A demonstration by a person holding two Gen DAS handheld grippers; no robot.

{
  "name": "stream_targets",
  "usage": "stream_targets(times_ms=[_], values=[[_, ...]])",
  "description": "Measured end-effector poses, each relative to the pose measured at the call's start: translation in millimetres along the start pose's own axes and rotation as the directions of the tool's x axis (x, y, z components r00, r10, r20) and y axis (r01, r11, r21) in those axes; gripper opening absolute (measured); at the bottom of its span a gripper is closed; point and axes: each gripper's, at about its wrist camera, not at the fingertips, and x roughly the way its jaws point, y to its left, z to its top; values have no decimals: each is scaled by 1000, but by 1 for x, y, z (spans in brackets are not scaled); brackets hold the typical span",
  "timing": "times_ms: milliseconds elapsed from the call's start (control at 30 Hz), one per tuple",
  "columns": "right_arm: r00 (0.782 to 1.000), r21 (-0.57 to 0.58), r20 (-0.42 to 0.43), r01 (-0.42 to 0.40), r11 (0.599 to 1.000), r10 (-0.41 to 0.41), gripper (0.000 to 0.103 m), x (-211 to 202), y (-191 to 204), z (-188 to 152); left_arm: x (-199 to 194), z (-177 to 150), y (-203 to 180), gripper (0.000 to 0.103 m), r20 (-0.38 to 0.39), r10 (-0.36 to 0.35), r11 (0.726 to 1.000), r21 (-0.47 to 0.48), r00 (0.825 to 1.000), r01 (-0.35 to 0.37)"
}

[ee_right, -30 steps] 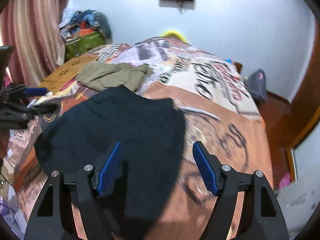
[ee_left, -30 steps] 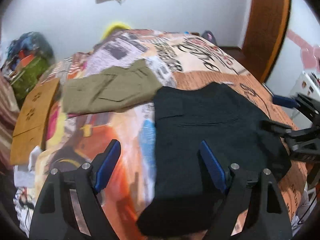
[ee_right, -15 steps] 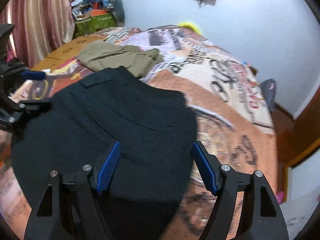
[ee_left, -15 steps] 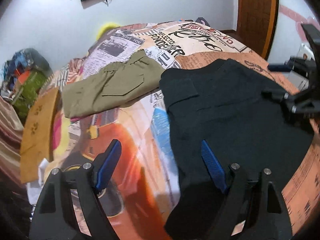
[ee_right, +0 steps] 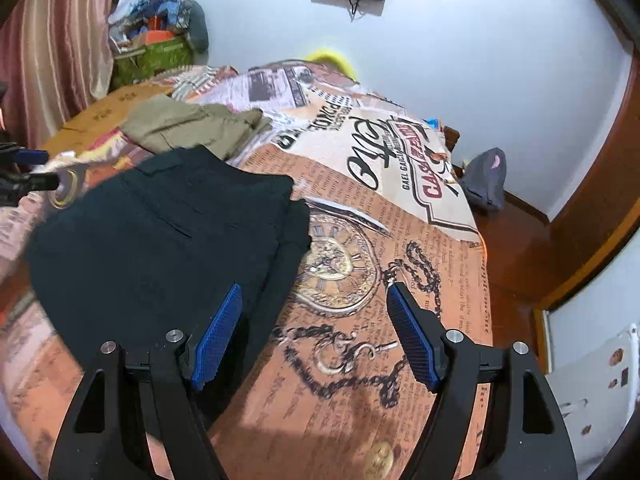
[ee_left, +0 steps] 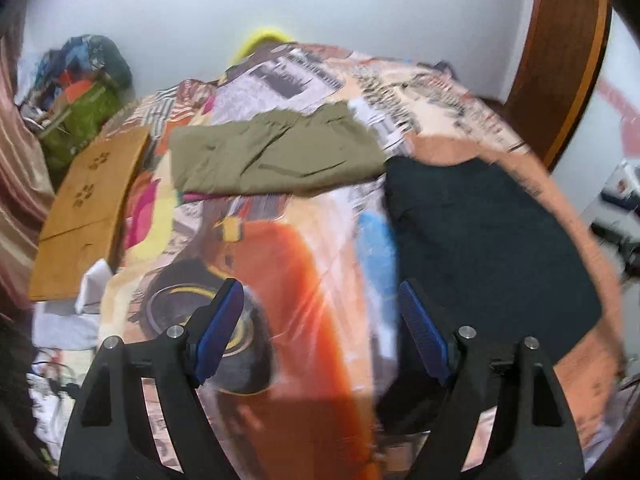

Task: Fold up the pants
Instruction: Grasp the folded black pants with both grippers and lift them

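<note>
Hovering both grippers — left gripper (ee_left: 320,330), right gripper (ee_right: 314,332) — jaws spread, empty, over black pants (ee_right: 160,240) on bedspread (ee_right: 400,280).

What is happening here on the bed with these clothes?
A person holds a pair of tongs in each hand over a bed to fold pants. The black pants lie folded on the printed cover, and the olive pants lie folded beyond them. The left tongs and the right tongs are both open and hold nothing, so the black pants look released.

Likely a bedroom; printed bedspread (ee_right: 400,208), curtain (ee_right: 52,40), clothes pile (ee_right: 160,28)
</note>
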Motion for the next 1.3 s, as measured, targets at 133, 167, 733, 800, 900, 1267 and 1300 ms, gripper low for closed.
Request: stream_targets(times_ms=[133, 167, 733, 800, 900, 1267, 1300], values=[[991, 108, -33, -124, 986, 128, 74, 1, 1, -7, 3, 7, -18, 83, -19, -114, 993, -9, 993, 114], [982, 146, -47, -172, 974, 180, 74, 5, 1, -11, 6, 6, -23, 83, -33, -139, 990, -10, 990, 138], [891, 339, -127, -374, 863, 436, 91, 63, 2, -32, 87, -4, -62, 87, -268, -387, 922, -96, 882, 375], [882, 343, -124, -392, 854, 455, 91, 68, 2, -29, 93, -2, -62, 87, -272, -407, 913, -113, 872, 391], [871, 325, -126, -416, 849, 475, 91, 72, 5, -23, 96, 1, -64, 87, -270, -415, 910, -109, 869, 401], [839, 313, -129, -471, 825, 528, 85, 94, 11, -6, 104, 21, -83, 87, -278, -410, 906, -20, 869, 422], [837, 316, -130, -473, 823, 531, 84, 96, 9, -5, 105, 22, -86, 87, -277, -409, 906, -7, 869, 424]])
